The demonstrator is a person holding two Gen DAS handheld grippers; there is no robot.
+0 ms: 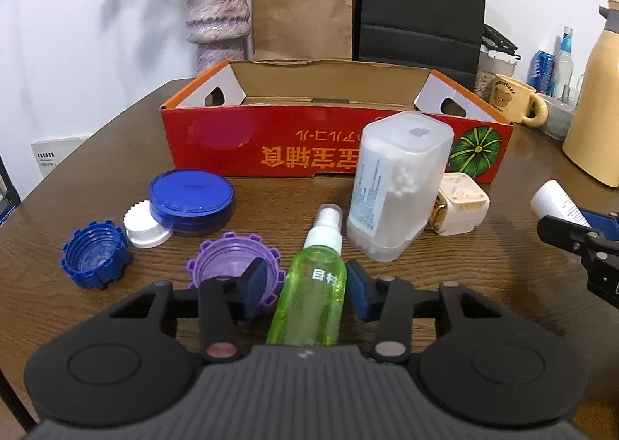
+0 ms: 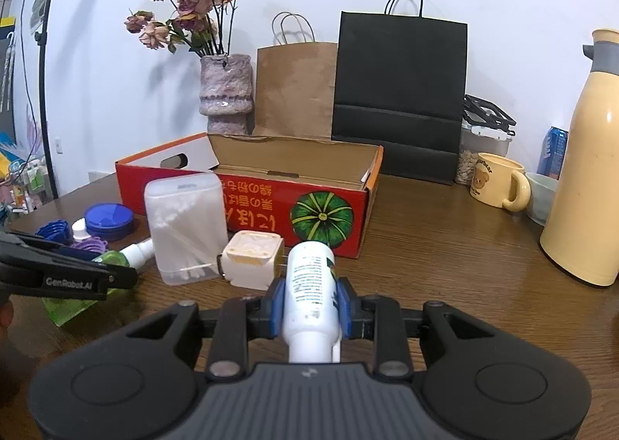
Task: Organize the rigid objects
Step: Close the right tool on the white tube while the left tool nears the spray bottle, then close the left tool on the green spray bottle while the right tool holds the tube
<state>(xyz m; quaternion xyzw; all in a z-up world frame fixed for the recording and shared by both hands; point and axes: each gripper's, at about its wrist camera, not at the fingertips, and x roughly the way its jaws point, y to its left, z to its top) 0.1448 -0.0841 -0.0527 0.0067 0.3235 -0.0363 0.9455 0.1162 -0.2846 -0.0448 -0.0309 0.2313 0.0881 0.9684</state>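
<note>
a: where's the green spray bottle (image 1: pixel 311 298) in the left wrist view?

b: low centre of the frame, lying between the two blue pads of the left gripper (image 1: pixel 307 287). the jaws stand wide; a gap shows on each side of the bottle, so neither pad presses it. its long axis runs up the frame, white nozzle pointing toward the red box (image 1: pixel 271 142), base hidden under the gripper body.

a: and the other side?

b: in the right wrist view the right gripper (image 2: pixel 311 308) is clamped on a white bottle (image 2: pixel 311 285), pads tight against both sides, centre of the frame. its long axis runs up the frame too, flat end pointing toward the red box (image 2: pixel 247 204), narrower neck toward the camera.

a: what's around the green one?

b: a purple cap (image 1: pixel 232 266) just left of it, partly behind the left finger. further left a blue cap (image 1: pixel 94 256), a white cap (image 1: pixel 147 225) and a round blue lid (image 1: pixel 191 200). up and right, a clear tub of cotton swabs (image 1: pixel 398 184) stands upright, with a cream plug adapter (image 1: pixel 460 204) beside it.

a: background?

b: all on a brown wooden table (image 1: pixel 464 285). behind the box, a vase (image 1: pixel 216 14) upper left, a brown paper bag (image 1: pixel 301 6), a black bag (image 1: pixel 421 6); a yellow mug (image 1: pixel 514 99) and cream flask (image 1: pixel 595 103) at the right edge.
</note>
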